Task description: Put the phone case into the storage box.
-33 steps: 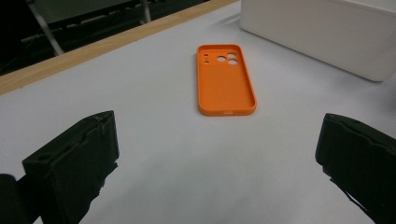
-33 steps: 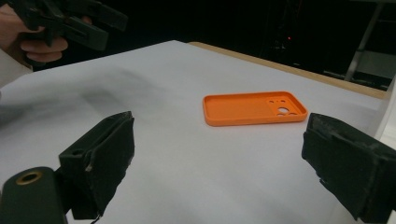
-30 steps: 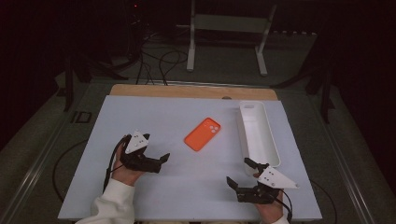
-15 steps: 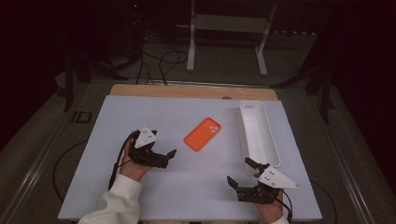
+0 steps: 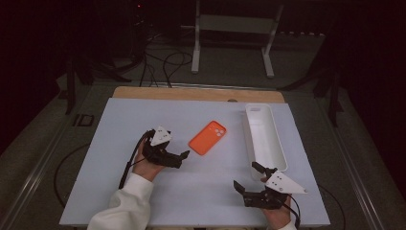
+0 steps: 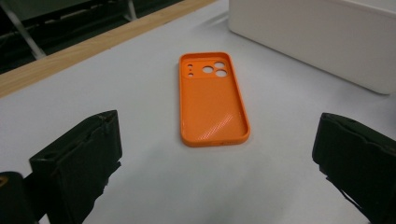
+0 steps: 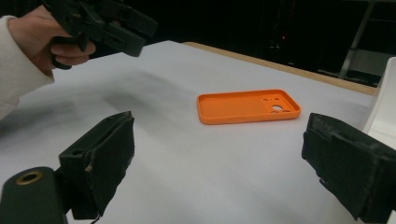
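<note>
The left gripper [image 5: 183, 157], jaws spread wide, has advanced rightward to just short of the orange phone case [image 5: 207, 137] lying open-side up mid-table beside the white tray [image 5: 280, 155], suggesting an imminent grasp, while the right gripper [image 5: 246, 178] rests near, open and empty.

Light falls from above onto the pale worktop [image 5: 191, 191], leaving the surroundings nearly black. The high view is soft and slightly grainy. In both gripper views the near black fingers [image 6: 79, 158] blur, while the orange phone case [image 6: 212, 100] stays sharp, with faint sheen and soft shadows.
</note>
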{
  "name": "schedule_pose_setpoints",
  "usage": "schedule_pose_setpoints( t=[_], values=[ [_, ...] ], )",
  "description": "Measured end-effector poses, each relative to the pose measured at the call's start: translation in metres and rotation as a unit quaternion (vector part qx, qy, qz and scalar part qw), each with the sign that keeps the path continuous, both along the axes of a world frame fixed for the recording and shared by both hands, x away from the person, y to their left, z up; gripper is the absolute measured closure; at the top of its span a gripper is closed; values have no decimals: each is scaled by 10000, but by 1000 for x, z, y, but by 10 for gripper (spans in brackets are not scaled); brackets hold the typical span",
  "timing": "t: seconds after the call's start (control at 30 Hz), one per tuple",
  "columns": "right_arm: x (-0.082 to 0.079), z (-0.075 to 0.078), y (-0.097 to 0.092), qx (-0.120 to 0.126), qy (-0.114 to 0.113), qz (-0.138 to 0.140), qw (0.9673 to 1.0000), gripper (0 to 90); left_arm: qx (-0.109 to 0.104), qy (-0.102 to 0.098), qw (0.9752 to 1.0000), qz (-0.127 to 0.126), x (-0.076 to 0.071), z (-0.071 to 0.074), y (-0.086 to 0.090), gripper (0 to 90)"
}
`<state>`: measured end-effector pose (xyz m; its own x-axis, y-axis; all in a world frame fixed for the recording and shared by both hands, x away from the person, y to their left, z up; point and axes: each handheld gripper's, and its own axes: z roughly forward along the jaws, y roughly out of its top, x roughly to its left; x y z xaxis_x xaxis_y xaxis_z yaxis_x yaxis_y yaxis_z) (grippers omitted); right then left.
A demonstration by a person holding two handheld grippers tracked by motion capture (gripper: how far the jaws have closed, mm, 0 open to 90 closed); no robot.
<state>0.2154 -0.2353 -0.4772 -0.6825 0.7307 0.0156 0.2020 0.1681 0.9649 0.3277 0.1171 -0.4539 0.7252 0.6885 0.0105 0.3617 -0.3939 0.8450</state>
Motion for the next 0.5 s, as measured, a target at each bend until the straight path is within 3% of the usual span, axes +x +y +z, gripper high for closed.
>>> schedule_pose_setpoints(
  t=[0.5],
  values=[
    [-1, 0, 0, 2, -7, -14, 10000, 92, 219, 321, 9992, -86, 24, -10, -27, 96]
  ],
)
